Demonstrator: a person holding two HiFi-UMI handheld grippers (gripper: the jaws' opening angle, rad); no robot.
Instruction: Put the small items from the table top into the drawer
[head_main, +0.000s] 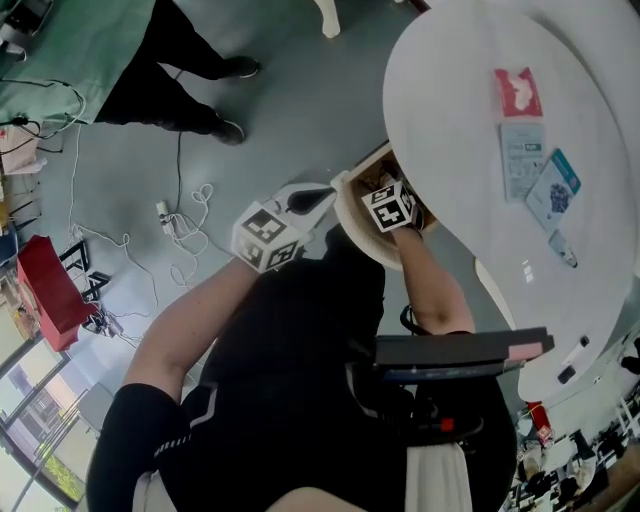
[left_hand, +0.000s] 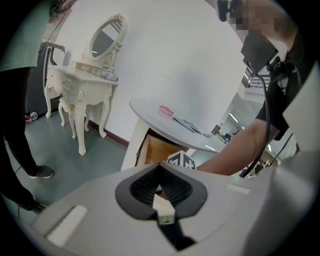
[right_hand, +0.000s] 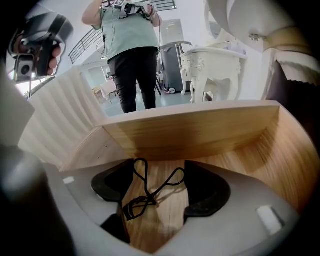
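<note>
The white oval table (head_main: 470, 120) has its wooden drawer (head_main: 365, 172) pulled out. My right gripper (right_hand: 160, 176) reaches down into the drawer (right_hand: 200, 132) and stands open. A black eyelash curler (right_hand: 150, 192) lies on the drawer floor between its jaws, and the pads do not press on it. My left gripper (head_main: 310, 200) is at the drawer's white front, shut on the drawer handle (left_hand: 161, 204). On the table top lie a red packet (head_main: 517, 92), a pale leaflet pack (head_main: 522, 158), a blue packet (head_main: 553, 188) and a small item (head_main: 562, 247).
A person in black trousers (head_main: 180, 80) stands on the grey floor beyond the table. Cables and a plug strip (head_main: 180, 220) lie on the floor, with a red bag (head_main: 50, 290) at the left. A white dressing table with a mirror (left_hand: 85, 85) stands by the wall.
</note>
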